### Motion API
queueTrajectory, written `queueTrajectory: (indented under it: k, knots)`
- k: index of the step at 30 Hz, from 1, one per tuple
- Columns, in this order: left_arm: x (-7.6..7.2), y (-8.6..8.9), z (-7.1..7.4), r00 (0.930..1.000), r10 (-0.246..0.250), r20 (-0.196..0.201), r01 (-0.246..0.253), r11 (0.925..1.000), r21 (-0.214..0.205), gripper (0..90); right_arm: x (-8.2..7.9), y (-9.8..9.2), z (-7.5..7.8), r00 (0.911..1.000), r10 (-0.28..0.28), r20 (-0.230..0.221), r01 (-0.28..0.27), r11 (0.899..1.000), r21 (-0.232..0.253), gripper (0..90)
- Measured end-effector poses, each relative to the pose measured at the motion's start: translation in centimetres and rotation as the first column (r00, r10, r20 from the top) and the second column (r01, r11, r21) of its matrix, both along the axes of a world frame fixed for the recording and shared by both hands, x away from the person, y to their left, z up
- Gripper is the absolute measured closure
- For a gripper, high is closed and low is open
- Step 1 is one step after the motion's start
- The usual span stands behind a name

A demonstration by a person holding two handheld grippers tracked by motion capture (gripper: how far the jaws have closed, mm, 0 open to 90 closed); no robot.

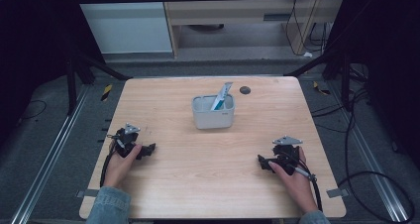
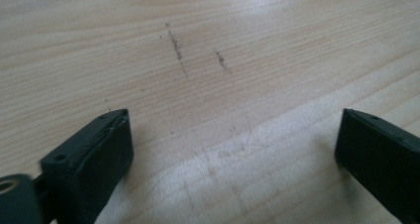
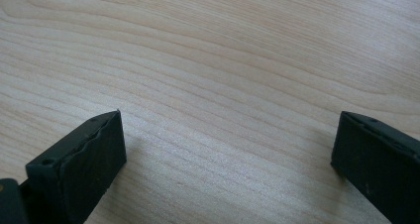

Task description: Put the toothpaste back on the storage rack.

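Note:
A pale grey bin (image 1: 213, 112) stands at the middle of the wooden table (image 1: 213, 174), toward the far edge, with a white and blue tube (image 1: 221, 96) leaning upright inside it. My left gripper (image 1: 150, 148) rests on the table near the left edge, held by a hand, its jaws pointing right. Its jaws stand wide apart over bare wood (image 2: 233, 130). My right gripper (image 1: 259, 160) lies near the right edge in the other hand, jaws pointing left. It is open too, with only wood grain between the jaws (image 3: 228, 135).
A small dark round disc (image 1: 244, 89) lies on the table behind the bin. Black cables trail from both grippers off the near edge. Dark frame legs and loose cables stand on the floor around the table.

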State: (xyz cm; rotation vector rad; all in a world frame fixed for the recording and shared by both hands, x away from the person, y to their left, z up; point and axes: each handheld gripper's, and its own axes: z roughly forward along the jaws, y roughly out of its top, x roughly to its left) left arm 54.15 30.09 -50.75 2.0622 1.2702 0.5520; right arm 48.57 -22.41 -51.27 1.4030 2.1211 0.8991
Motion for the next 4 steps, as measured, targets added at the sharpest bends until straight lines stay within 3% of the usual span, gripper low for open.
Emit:
queueTrajectory:
  k: [4]
  knots:
    - [-0.02, -0.02, 0.01, 1.0000, 0.001, 0.000, -0.001, 1.0000, 0.002, 0.0, 0.00, 0.00, 0.00, 1.0000, 0.000, 0.000, 0.000, 1.000, 0.001, 0.6]
